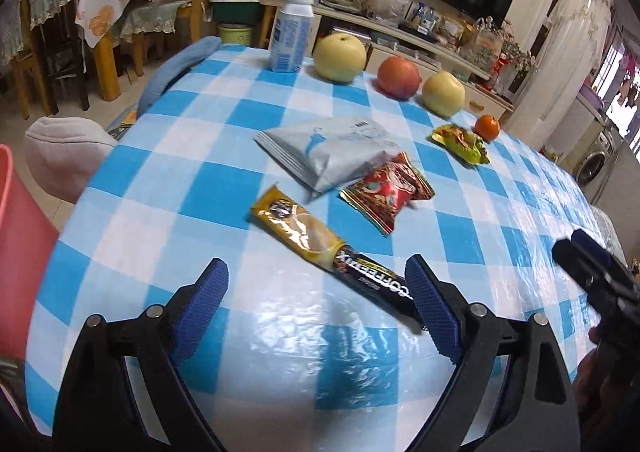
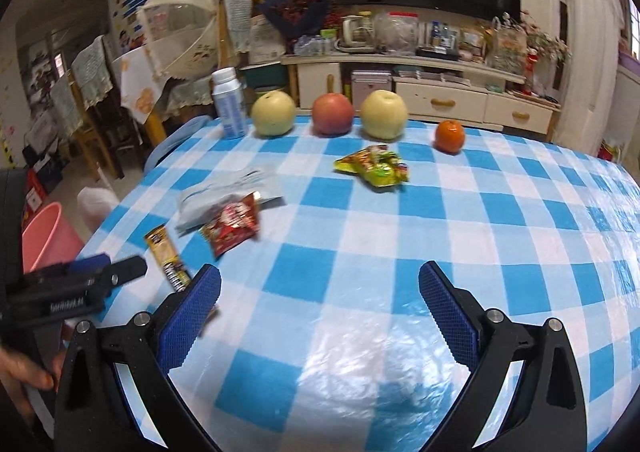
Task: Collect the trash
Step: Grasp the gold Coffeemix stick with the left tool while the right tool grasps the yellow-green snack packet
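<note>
Desk (image 1: pixel 208 172): covered in a blue-and-white check cloth under clear film.

Coffee stick (image 1: pixel 320 244): long, narrow sachet, yellow at one end, black at the other. Lies flat at the near left of the desk. Long axis runs diagonally, yellow end pointing far-left, black end pointing near-right. In the left wrist view the black end passes behind the right finger of the left claw; contact cannot be told.

Red wrapper (image 1: pixel 386 190): crinkled, flat, just beyond the coffee stick, overlapping the near edge of the grey pouch.

Grey pouch (image 1: pixel 324 150): flat, pale, long axis running left to right, far of the red wrapper.

Yellow-green wrapper (image 2: pixel 376 168): crumpled, lying apart toward the middle of the desk, near the tangerine.

Far row, left to right: white bottle (image 2: pixel 229 108), upright; pear (image 2: pixel 273 113); apple (image 2: pixel 332 114); second pear (image 2: pixel 383 114); tangerine (image 2: pixel 450 136), a little nearer and to the right.

Pink bin (image 2: pixel 44 236): off the left edge of the desk, lower than its top.

Left claw (image 1: pixel 316 292): released, fingers wide apart, tilted down over the near end of the coffee stick, gripping nothing.

Right claw (image 2: pixel 320 296): released, fingers wide apart, nothing between them, over bare cloth at the near middle of the desk, to the right of the left claw.
</note>
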A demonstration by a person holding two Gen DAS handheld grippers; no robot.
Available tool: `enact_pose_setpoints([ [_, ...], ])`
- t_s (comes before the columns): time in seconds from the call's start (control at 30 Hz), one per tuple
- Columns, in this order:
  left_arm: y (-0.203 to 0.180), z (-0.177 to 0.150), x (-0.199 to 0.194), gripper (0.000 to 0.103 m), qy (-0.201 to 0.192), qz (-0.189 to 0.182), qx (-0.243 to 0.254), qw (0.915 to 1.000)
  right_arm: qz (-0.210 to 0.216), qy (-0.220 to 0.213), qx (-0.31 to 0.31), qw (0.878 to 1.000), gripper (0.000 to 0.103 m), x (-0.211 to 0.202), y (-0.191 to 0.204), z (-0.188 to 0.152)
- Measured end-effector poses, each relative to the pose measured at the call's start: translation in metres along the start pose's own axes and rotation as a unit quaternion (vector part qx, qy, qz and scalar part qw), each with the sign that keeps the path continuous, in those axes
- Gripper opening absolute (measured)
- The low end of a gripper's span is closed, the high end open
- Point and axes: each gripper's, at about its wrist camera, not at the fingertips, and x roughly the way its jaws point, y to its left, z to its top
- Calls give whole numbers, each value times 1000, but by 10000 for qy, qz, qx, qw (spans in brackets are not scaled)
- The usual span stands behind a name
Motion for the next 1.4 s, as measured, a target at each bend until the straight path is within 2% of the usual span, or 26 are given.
enact_pose_setpoints([
  [0.1,-9,0,10,88,108,54,42,9999,-19,11,222,9998,98,11,-19,7],
  [0.17,-13,0,15,75,159,127,43,9998,-69,46,322,9994,98,19,-29,10],
  [0.2,-15,1,18,73,183,177,41,9997,-71,77,384,9992,98,25,-34,12],
  [0.4,-21,6,28,72,200,308,24,9993,207,334,871,9954,98,58,-59,20],
  [0.6,-24,10,41,71,322,438,69,9985,180,317,828,9959,97,82,-66,40],
  [0.67,-27,11,45,69,335,484,104,9982,174,311,817,9960,95,90,-71,47],
  [0.7,-29,12,46,69,325,491,134,9982,157,293,820,9961,91,94,-74,52],
  [0.73,-30,12,47,67,320,491,151,9982,151,276,826,9961,82,97,-76,55],
  [0.77,-31,13,47,67,313,505,181,9981,148,279,841,9960,80,101,-79,58],
  [0.97,-37,15,51,56,265,594,372,9972,306,322,1079,9932,80,125,-97,73],
  [1.2,-39,16,55,54,224,704,552,9957,640,516,1189,9895,80,152,-103,85],
  [1.27,-38,17,55,54,210,711,577,9956,721,611,1206,9882,76,161,-102,84],
  [1.4,-39,17,57,54,195,745,665,9948,751,668,1183,9879,62,172,-100,86],
])
